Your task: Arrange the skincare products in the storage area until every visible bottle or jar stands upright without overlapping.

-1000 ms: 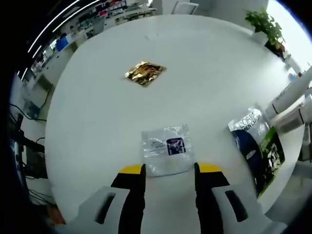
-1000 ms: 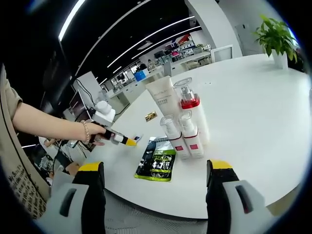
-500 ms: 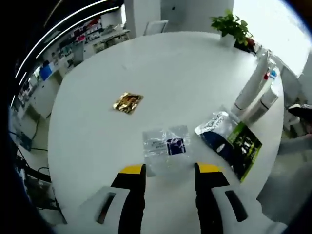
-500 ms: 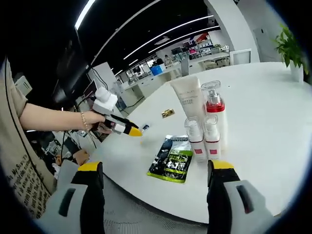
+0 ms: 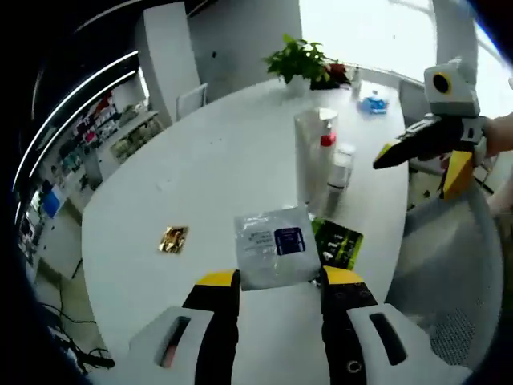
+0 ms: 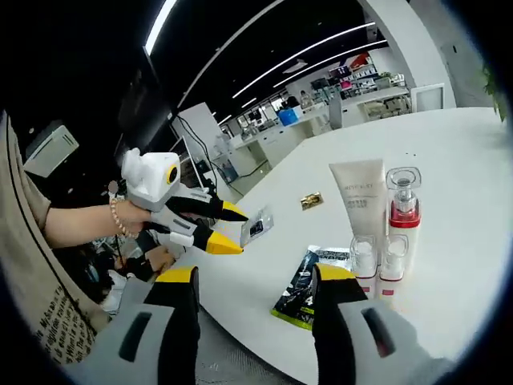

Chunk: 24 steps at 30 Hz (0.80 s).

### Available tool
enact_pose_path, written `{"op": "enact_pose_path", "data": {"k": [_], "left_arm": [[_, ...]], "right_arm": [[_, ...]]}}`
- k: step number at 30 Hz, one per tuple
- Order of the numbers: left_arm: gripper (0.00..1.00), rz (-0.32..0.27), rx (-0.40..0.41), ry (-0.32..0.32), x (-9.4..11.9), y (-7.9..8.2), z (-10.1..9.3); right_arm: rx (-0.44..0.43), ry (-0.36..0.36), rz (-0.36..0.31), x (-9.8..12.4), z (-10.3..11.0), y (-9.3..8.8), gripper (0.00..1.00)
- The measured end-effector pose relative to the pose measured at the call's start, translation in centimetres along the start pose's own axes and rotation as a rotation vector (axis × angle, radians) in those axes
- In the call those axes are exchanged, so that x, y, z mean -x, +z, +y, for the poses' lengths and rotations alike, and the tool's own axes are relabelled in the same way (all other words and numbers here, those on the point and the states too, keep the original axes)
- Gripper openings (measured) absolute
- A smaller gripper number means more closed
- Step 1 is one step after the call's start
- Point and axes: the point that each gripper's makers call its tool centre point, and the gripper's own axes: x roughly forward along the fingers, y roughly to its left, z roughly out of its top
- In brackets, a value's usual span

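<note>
Lifted off the tabletop [image 5: 192, 176] now, the clear sachet [image 5: 275, 255] with the dark blue label is up in the air, where half a second ago it lay flat on the white top. The left gripper [image 5: 276, 281] has its jaws pinching the near edge of the sachet, and the right gripper view shows it too, as a small tilted card at the yellow tips of the left gripper [image 6: 232, 228]. It is likely held up like this so it can be carried over to the other skincare things.

The right gripper [image 6: 255, 277] has its jaws spread apart with nothing between them. It hangs near the edge of the tabletop [image 6: 473, 168], low in the frame, maybe waiting its turn. In the left gripper view it comes in from the upper right [image 5: 417, 148].

Right of middle in the right gripper view, the bottles stand close together. The white tube [image 6: 358, 200] stands on its cap, with the pump bottle [image 6: 403, 210] with the red collar beside it. Two small bottles [image 6: 379, 261] with pink labels stand in front. All four look upright.

The green and black packet [image 6: 300, 290] lies flat just beside the small bottles, so it sits in the way of any spot in front of them. The gold sachet [image 6: 311, 200] lies flat too, well apart, further back on the tabletop. A potted plant [image 5: 298, 62] stands at the far side, at the top of the left gripper view.
</note>
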Motion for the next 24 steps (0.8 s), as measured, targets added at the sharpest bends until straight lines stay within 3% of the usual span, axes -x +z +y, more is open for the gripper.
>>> {"op": "enact_pose_path", "data": {"k": [6, 14, 24], "left_arm": [[0.37, -0.032, -0.088, -0.021, 1.3, 1.7, -2.1], [0.37, -0.017, -0.214, -0.041, 1.4, 2.1, -3.5], [0.37, -0.031, -0.249, -0.067, 1.4, 2.9, -4.4]], "right_arm": [[-0.087, 0.032, -0.012, -1.0, -0.4, 0.3, 0.44], [-0.167, 0.118, -0.026, -1.4, 0.9, 1.0, 0.24], [-0.205, 0.105, -0.027, -1.2, 0.4, 0.4, 0.05]]}}
